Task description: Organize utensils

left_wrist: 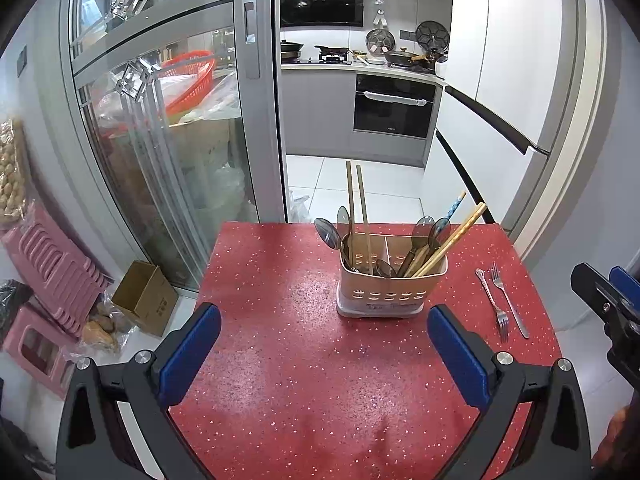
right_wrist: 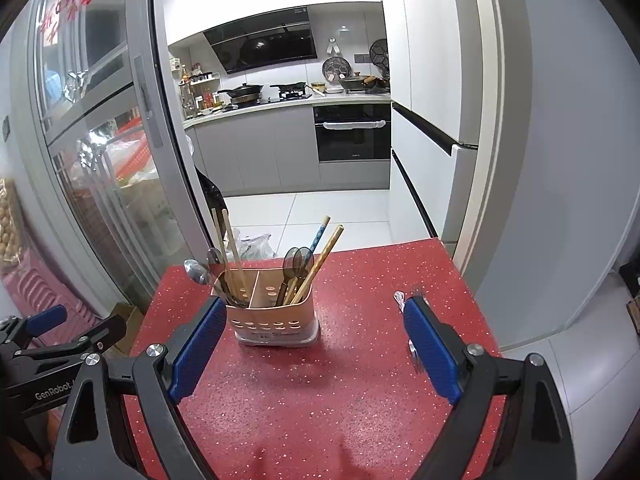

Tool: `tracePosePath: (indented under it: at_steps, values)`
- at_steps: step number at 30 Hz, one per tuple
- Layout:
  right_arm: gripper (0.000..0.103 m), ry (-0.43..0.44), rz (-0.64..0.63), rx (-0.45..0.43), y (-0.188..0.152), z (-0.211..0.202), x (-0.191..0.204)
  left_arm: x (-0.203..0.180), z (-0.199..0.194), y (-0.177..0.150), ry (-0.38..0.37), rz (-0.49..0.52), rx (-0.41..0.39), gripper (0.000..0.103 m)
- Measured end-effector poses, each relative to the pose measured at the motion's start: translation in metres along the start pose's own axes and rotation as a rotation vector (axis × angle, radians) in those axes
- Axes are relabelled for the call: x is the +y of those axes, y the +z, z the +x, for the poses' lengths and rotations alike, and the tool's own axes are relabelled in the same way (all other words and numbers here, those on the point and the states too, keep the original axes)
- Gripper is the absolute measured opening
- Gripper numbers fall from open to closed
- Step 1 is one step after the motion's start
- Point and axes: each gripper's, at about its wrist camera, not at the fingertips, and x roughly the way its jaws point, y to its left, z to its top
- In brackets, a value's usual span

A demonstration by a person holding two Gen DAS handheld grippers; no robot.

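A beige two-compartment utensil holder (left_wrist: 390, 284) stands on the red speckled table (left_wrist: 280, 360), filled with spoons and chopsticks; it also shows in the right wrist view (right_wrist: 276, 320). Two metal forks (left_wrist: 502, 300) lie flat on the table right of the holder. In the right wrist view they are mostly hidden behind the right finger, only tips (right_wrist: 399, 300) showing. My left gripper (left_wrist: 324, 344) is open and empty, in front of the holder. My right gripper (right_wrist: 314, 344) is open and empty, above the table right of the holder.
The table's far edge meets a kitchen doorway with a glass sliding door (left_wrist: 160, 120) on the left. A cardboard box (left_wrist: 146, 296) and pink stools (left_wrist: 52, 264) sit on the floor left of the table. The right gripper shows at the left view's right edge (left_wrist: 608, 300).
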Motion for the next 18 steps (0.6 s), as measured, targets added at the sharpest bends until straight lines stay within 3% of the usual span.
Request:
tracePosePath:
  at_steps: [18]
  values:
    - [0.092, 0.004, -0.009, -0.010, 0.0021, -0.0071, 0.0048, -0.0030, -0.0089, 0.0029, -0.017, 0.002, -0.013, 0.103]
